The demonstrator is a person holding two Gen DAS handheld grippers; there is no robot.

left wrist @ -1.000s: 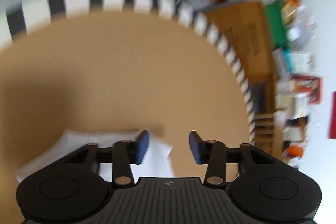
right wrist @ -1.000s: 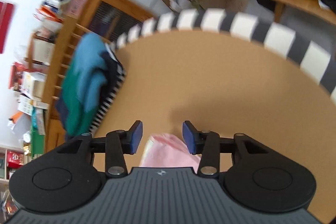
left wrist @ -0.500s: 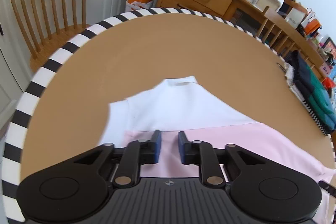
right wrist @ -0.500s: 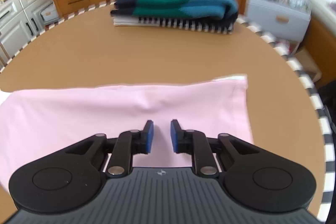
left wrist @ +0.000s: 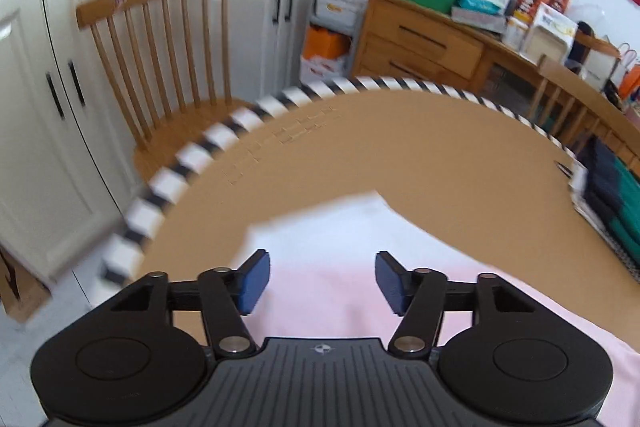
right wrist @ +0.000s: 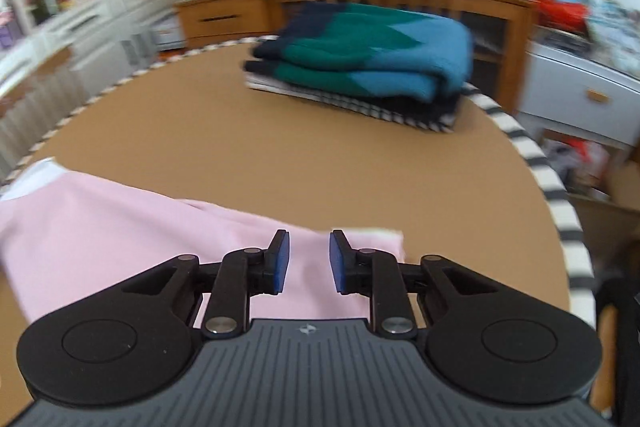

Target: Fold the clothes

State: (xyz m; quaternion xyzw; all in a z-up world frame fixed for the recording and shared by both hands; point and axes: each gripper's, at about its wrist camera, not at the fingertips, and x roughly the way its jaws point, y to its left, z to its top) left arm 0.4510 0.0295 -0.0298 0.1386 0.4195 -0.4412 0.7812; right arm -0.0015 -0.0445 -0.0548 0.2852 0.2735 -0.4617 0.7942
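The pink garment is lying flat on the bench, its long axis running left to right; the left gripper and right gripper are hovering released over opposite ends, grasping nothing.

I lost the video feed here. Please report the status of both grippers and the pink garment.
Left gripper open, right gripper open, nothing held. Pink and white garment lies on the table. Folded stack sits apart, at the far edge.

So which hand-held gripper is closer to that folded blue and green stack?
Right. The right hand-held gripper faces the folded stack across bare table; from the left hand-held gripper it sits far right.
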